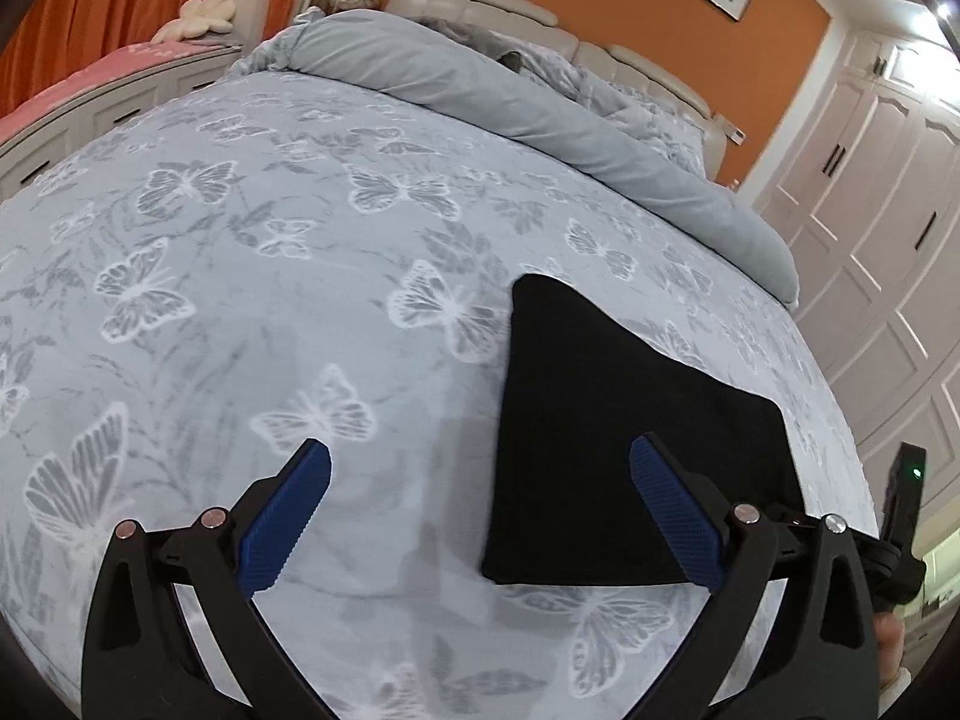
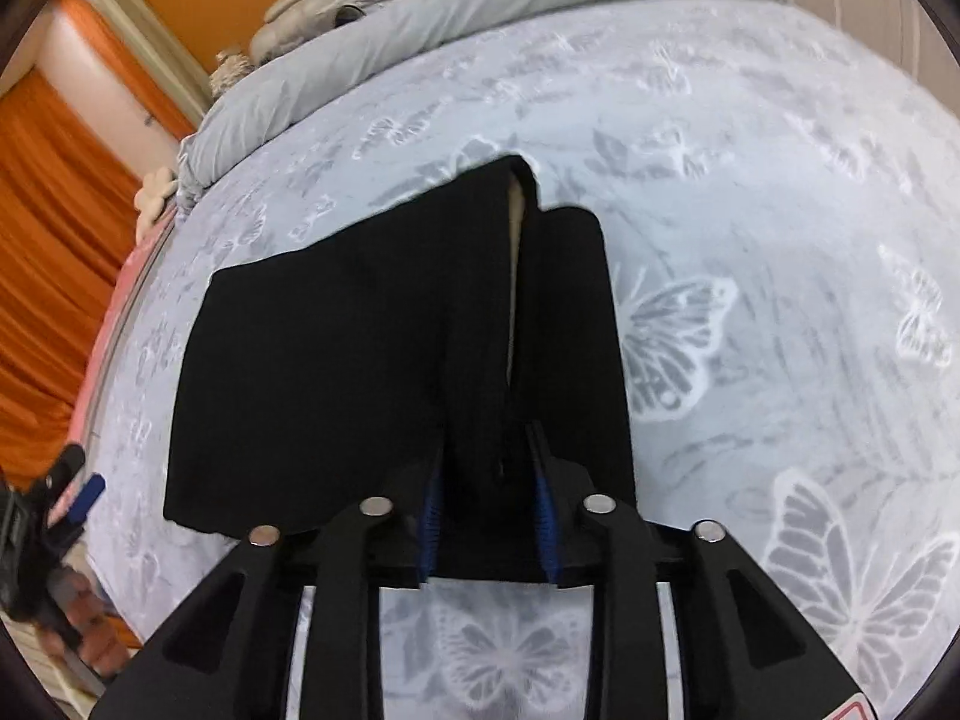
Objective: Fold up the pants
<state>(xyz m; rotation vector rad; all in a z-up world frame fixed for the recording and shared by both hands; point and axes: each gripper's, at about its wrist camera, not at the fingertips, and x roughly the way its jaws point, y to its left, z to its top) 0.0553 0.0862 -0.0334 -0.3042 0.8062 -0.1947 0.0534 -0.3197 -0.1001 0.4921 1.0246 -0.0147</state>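
Folded black pants (image 1: pixel 630 420) lie flat on the butterfly-print bed sheet (image 1: pixel 240 300), right of centre in the left wrist view. My left gripper (image 1: pixel 480 450) hovers over the sheet with its blue pads (image 1: pixel 288 516) wide apart and nothing between them; the pants' left edge sits just inside its right finger. In the right wrist view the pants (image 2: pixel 330 360) fill the middle, and a raised ridge of the black cloth runs up from my right gripper (image 2: pixel 486 450), which is shut on it at the near edge. A pale lining shows in a slit (image 2: pixel 515 240) along that ridge.
A rolled grey duvet (image 1: pixel 480 90) lies across the far end of the bed, before the padded headboard (image 1: pixel 498 6). White wardrobe doors (image 1: pixel 870 210) stand to the right. A pink-topped bench (image 1: pixel 90 78) and orange curtains (image 2: pixel 48 240) are on the other side.
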